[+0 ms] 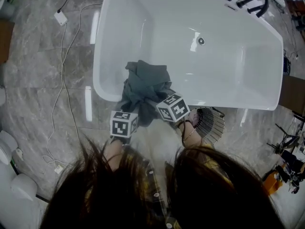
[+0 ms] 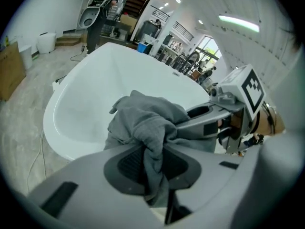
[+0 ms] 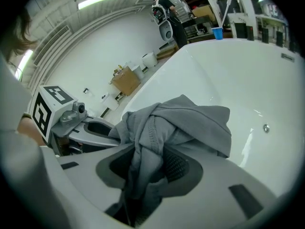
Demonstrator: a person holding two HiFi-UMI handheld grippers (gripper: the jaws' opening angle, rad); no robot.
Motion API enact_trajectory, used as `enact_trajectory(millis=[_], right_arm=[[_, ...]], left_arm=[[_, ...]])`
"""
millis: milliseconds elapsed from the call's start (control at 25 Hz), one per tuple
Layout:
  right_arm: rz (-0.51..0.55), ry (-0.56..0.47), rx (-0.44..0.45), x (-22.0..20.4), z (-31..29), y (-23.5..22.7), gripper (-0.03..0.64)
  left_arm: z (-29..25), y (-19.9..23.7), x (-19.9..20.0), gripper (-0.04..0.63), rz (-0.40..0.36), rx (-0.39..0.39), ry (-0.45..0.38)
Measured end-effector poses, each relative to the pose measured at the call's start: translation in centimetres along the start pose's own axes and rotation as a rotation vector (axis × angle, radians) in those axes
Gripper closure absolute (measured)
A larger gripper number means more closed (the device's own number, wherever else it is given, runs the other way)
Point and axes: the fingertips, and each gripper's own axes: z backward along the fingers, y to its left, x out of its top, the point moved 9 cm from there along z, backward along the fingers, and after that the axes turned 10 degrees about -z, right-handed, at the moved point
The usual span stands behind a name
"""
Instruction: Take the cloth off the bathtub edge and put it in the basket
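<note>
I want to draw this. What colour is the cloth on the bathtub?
Plain grey. The cloth shows best in the right gripper view.

1. Left gripper (image 2: pixel 152 165): grey moulded shell, fingers (image 2: pixel 131 165) with dark ribbed inner faces
2. Right gripper (image 3: pixel 147 168): same grey shell, dark textured faces
3. Each carries a white cube (image 1: pixel 124 124) with black square markers
4. Person: long dark hair (image 1: pixel 90 194), dark shirt (image 1: pixel 159 199) with pale buttons

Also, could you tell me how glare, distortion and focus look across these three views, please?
Head view: sharp, with glare streaks on the glossy floor and bathtub; hair fills the bottom. Left gripper view: fisheye bending, black corners, cloth crisp. Right gripper view: same fisheye, ceiling light blown out.
</note>
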Motion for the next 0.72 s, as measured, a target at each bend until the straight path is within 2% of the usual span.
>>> enact_trajectory(millis=[280, 720], right_arm=[[-0.038, -0.110, 0.011, 1.2, 1.9, 2.8, 0.469], [-0.049, -0.299, 0.020, 5.7, 8.2, 8.8, 0.469]], left_arm=[[3.2, 0.0, 1.8, 0.520, 0.007, -0.012, -0.065], [11.5, -0.8, 7.8, 0.520, -0.082, 0.006, -0.178]])
